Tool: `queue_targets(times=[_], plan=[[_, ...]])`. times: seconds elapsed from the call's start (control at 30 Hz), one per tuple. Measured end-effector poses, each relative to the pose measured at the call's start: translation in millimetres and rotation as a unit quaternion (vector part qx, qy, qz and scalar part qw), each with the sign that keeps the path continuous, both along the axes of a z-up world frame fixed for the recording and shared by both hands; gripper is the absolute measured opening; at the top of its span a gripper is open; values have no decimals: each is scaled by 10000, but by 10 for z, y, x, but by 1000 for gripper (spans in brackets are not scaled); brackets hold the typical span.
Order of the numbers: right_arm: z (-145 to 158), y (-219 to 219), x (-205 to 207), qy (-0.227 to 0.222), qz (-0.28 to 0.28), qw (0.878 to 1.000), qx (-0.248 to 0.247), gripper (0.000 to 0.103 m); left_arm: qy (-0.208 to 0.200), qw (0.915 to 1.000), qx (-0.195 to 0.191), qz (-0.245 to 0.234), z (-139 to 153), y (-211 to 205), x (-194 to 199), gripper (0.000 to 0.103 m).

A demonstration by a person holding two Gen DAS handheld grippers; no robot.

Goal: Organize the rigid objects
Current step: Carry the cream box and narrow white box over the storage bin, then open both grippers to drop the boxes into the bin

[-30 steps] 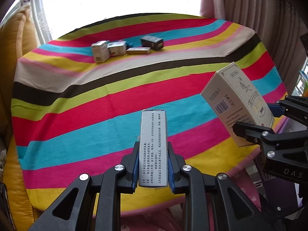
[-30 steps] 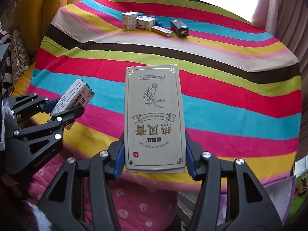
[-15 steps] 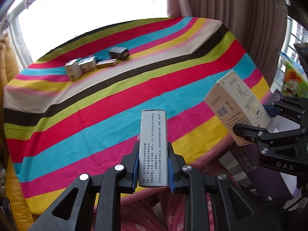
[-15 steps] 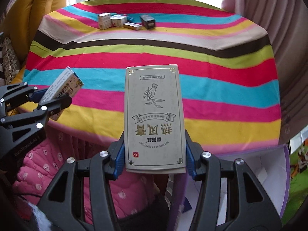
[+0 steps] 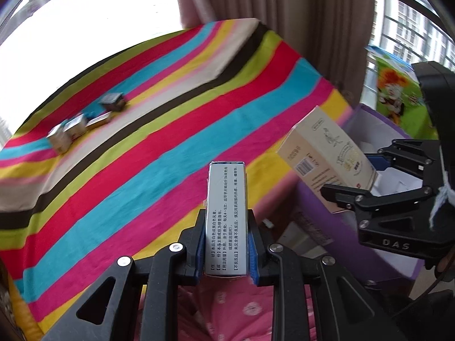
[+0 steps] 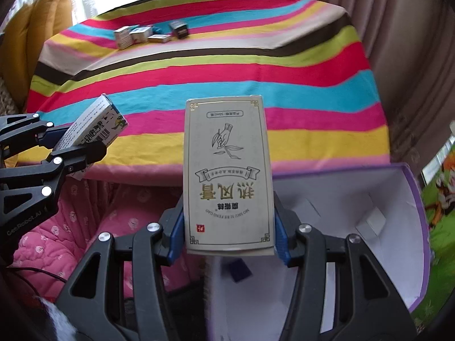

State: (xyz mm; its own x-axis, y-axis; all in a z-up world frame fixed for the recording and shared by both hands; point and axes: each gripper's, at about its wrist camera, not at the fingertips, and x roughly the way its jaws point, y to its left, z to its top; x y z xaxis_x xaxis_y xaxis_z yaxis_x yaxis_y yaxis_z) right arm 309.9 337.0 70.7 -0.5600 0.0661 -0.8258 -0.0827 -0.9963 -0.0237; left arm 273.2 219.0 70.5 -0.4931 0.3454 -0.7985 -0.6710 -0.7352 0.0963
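My left gripper (image 5: 226, 244) is shut on a narrow grey-white medicine box (image 5: 226, 216), held off the table's near edge; it also shows in the right wrist view (image 6: 93, 128). My right gripper (image 6: 229, 236) is shut on a larger cream box (image 6: 229, 176) with Chinese print, held above an open purple box (image 6: 398, 227) with a white inside. That cream box also shows in the left wrist view (image 5: 327, 153). Several small boxes (image 6: 148, 34) lie in a row at the far side of the striped table (image 6: 227, 71).
The purple box (image 5: 392, 227) stands on the floor right of the table. Pink quilted fabric (image 6: 85, 227) hangs below the table edge. Curtains (image 5: 298, 22) are behind the table, yellow cushions (image 6: 34, 37) at the left.
Both grippers have pulled back and swung right, off the table, with their boxes still held. The purple box has come into view under the right gripper.
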Motion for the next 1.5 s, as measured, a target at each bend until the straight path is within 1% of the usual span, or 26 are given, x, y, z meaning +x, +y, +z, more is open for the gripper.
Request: queue_targets(times=[0.07,0.13,0.23,0.4,0.53,0.63,0.7,0.83,0.97,1.0,1.03,1.07,1.1,1.13,1.2,1.23,1.3,1.37,1.4,1.47,1.5], plan=[[-5,121,72,-10,-160,9999,47,55,-74,9996,-9,-256,10,178,52,25],[-5,227,163,-16,-327,9995,53,55,-208,9988,5,-453,8,326,69,25],[-10,394,268,-23,-565,9984,47,55,-299,9971,-25,-702,7,533,136,25],[-40,655,437,-83,-931,9956,66,55,-446,9919,-110,-1180,-27,837,265,25],[-84,802,544,-172,-1170,9928,213,55,-613,9851,-244,-1589,-118,1091,394,25],[-117,962,627,-246,-1384,9896,301,55,-759,9796,-250,-1842,-168,1221,478,25],[-137,1038,700,-323,-1515,9870,421,55,-831,9757,-207,-2017,-188,1307,550,25],[-175,1191,835,-450,-1697,9834,465,55,-855,9705,-130,-2251,-206,1399,676,25],[-187,1264,896,-559,-1819,9802,556,56,-1001,9623,109,-2528,-223,1434,762,26],[-195,1297,892,-586,-1863,9789,605,56,-1052,9601,159,-2587,-229,1445,778,30],[-192,1311,886,-628,-1942,9765,686,56,-1095,9585,212,-2624,-232,1442,787,42],[-184,1323,869,-663,-2001,9746,756,61,-1054,9598,253,-2589,-226,1418,791,49],[-187,1338,841,-672,-2029,9736,795,67,-981,9619,298,-2536,-217,1393,779,61],[-159,1334,820,-643,-2054,9730,836,68,-875,9654,421,-2422,-189,1326,738,68],[-90,1297,763,-524,-2004,9747,843,69,-799,9707,528,-2206,-160,1229,631,69],[-59,1260,713,-476,-1934,9762,854,70,-729,9753,604,-1997,-137,1123,514,69],[-31,1170,571,-429,-1761,9791,928,73,-611,9815,700,-1674,-112,943,332,70],[-28,1022,385,-418,-1506,9827,996,74,-396,9900,733,-1135,-112,701,66,73],[-29,924,262,-421,-1337,9847,1035,74,-300,9928,725,-902,-112,608,-45,74],[-34,730,7,-387,-1037,9878,1094,75,-96,9973,642,-346,-152,301,-355,76],[-42,644,-83,-372,-925,9889,1106,75,-26,9981,593,-161,-168,182,-490,76]])
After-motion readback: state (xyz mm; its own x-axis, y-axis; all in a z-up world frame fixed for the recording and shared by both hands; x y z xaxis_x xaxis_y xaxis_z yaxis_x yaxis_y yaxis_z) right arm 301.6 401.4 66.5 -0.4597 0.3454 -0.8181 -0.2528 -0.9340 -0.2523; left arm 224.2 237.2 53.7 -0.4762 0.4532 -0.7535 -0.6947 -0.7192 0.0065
